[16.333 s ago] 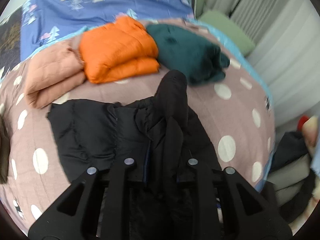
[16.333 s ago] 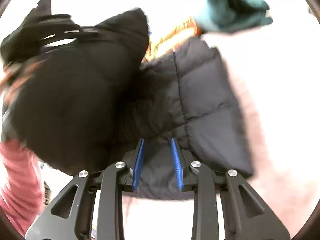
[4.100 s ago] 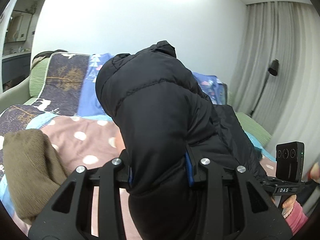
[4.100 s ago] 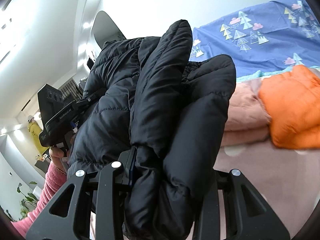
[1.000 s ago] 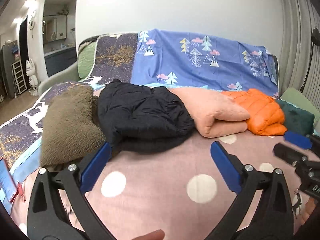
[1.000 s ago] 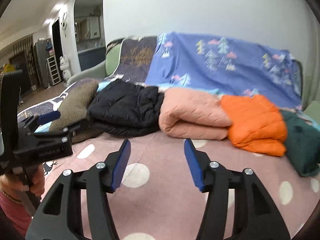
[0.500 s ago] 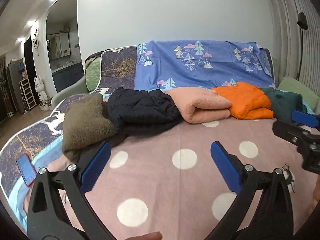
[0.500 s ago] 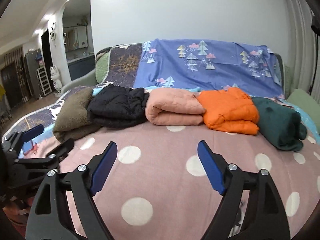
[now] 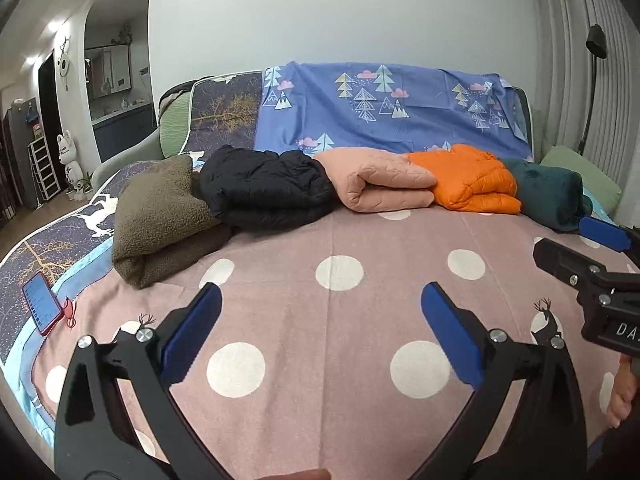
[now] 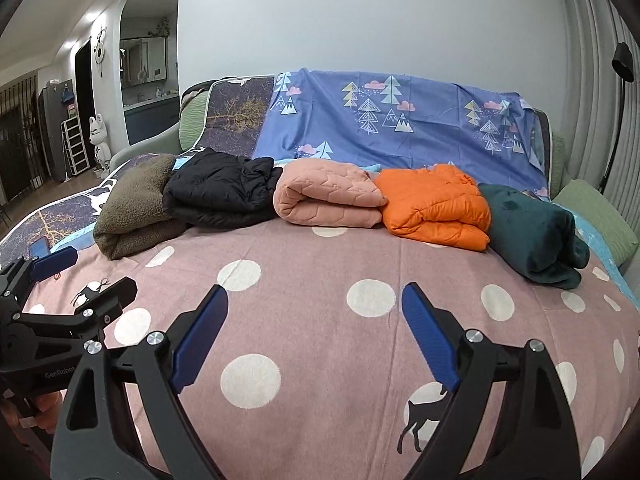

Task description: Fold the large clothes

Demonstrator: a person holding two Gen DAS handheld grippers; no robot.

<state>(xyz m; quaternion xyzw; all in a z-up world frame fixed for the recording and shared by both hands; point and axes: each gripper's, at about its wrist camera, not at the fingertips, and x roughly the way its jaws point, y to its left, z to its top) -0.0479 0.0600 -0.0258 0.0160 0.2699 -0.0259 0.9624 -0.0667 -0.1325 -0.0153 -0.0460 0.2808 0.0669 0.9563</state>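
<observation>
A folded black puffer jacket [image 9: 264, 190] [image 10: 218, 194] lies in a row of folded clothes at the back of the bed: olive fleece [image 9: 160, 216] [image 10: 134, 216], pink quilted jacket [image 9: 380, 184] [image 10: 328, 198], orange puffer [image 9: 468, 182] [image 10: 434, 208], dark green fleece [image 9: 552, 194] [image 10: 536, 234]. My left gripper [image 9: 320, 328] is open and empty, well in front of the row. My right gripper [image 10: 314, 328] is open and empty too. Each gripper shows at the edge of the other's view: the right one [image 9: 588, 252], the left one [image 10: 76, 276].
The pink polka-dot bedspread [image 9: 340, 320] [image 10: 320, 280] stretches between the grippers and the clothes. A red phone [image 9: 40, 302] lies at the bed's left edge. A blue tree-print cover [image 9: 380, 108] drapes the back. A floor lamp [image 10: 620, 80] and curtains stand at right.
Both grippers have pulled back from the row of clothes, so it looks smaller and farther. Both stay open and empty. The black jacket lies still where it was set down.
</observation>
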